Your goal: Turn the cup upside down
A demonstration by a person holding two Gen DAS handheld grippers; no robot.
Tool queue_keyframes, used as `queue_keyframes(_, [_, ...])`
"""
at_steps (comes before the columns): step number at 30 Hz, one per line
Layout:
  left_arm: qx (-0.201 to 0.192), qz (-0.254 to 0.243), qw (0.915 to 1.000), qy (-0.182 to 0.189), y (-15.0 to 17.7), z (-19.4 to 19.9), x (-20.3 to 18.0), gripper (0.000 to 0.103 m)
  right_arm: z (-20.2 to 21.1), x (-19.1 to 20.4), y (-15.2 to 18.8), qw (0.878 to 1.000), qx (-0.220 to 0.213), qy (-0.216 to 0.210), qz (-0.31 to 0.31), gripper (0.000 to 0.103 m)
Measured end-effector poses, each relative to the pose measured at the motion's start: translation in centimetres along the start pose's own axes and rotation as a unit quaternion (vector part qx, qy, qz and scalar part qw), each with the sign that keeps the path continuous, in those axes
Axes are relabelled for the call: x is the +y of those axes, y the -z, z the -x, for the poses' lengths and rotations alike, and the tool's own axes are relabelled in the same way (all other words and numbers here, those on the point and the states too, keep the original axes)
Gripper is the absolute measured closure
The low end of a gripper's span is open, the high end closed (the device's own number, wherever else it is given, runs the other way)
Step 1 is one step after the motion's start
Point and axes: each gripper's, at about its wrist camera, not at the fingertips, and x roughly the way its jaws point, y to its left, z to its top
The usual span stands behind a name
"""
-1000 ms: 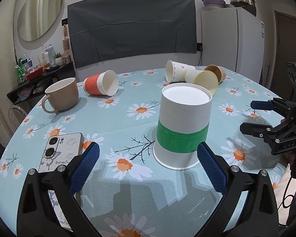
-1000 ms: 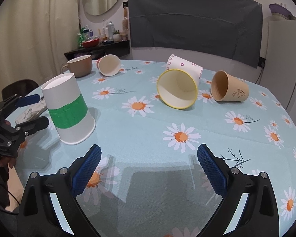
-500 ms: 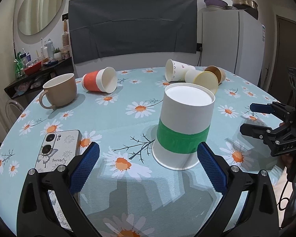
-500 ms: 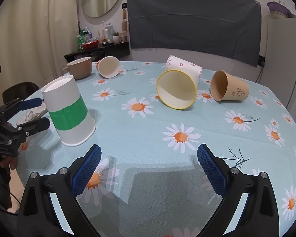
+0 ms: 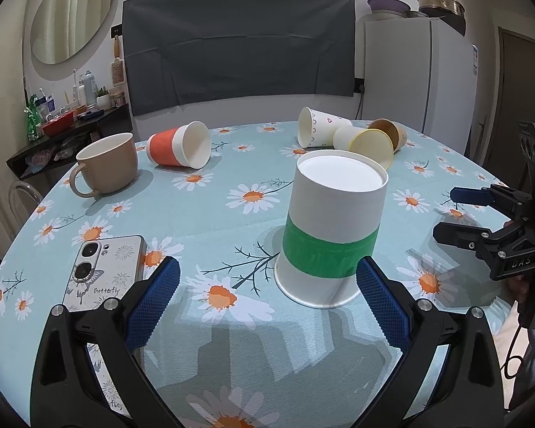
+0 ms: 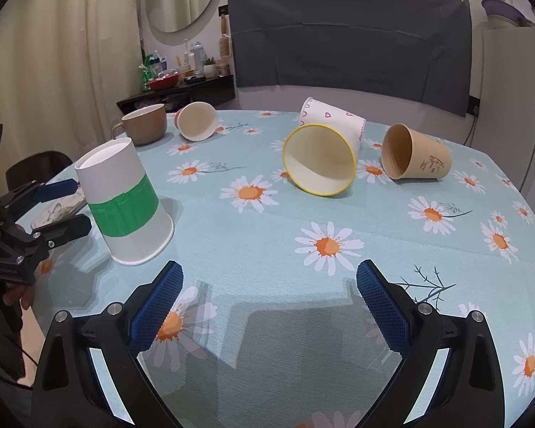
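Round table [image 5: 210, 221] with daisy cloth. Left gripper [image 5: 264, 296], right gripper [image 6: 269, 299]: jaws spread wide, holding nothing. Green-banded cup [image 5: 333, 230] upside down on cloth, rim down, just ahead of left gripper toward 1 o'clock. Beige mug [image 5: 107, 162] at 10 o'clock. Phone [image 5: 101, 271] at 9 o'clock.

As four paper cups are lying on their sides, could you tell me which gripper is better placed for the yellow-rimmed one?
Right: the right gripper faces the yellow-rimmed cup directly; the left gripper has the green-banded cup in between.
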Motion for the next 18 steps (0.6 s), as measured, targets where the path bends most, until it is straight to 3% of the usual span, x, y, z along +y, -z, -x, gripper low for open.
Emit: queue_keyframes(18, [-0.006,0.001,1.0,-0.001,-0.03,0.0,0.18,0.006,-0.02,0.08,0.02,1.0,-0.001,-0.004,0.0,0.009])
